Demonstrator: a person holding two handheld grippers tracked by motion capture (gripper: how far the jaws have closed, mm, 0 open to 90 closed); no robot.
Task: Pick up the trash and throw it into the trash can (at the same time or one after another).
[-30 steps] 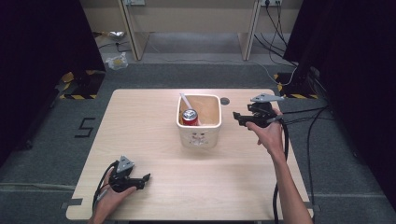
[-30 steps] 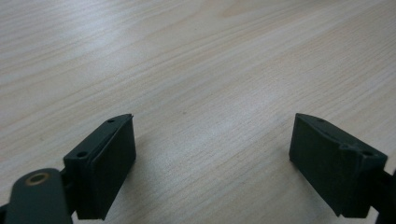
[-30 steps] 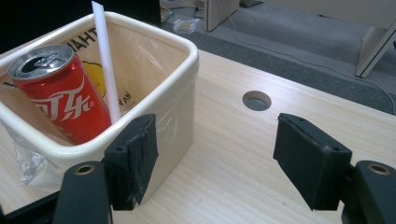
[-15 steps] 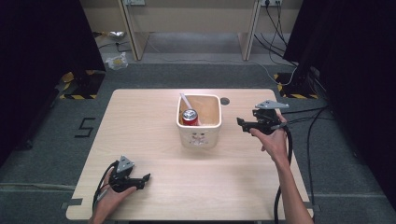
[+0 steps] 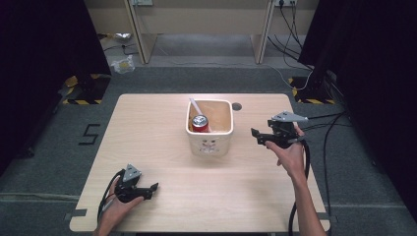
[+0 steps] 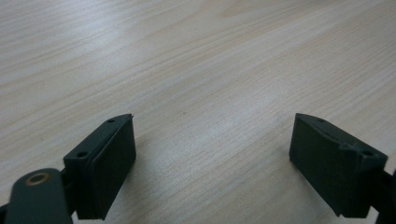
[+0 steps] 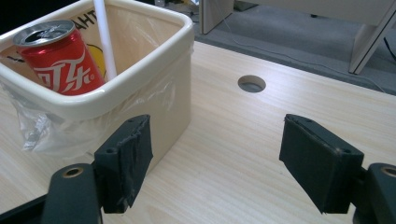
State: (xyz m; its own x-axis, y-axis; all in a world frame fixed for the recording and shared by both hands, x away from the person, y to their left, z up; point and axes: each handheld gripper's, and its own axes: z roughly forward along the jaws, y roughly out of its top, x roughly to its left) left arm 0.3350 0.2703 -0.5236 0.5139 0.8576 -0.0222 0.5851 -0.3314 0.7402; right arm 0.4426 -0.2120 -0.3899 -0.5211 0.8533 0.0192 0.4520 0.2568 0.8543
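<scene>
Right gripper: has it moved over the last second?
Yes. The right gripper has drawn back toward the person and away from the bin, judged against the table hole. Its jaws stand open, empty.

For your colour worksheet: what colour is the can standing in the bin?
Red with white lettering and a silver top; the can shows best in the right gripper view.

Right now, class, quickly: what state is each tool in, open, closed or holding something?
Left tool: open, holding nothing, low over the table.
Right tool: open, holding nothing, beside the bin.
</scene>
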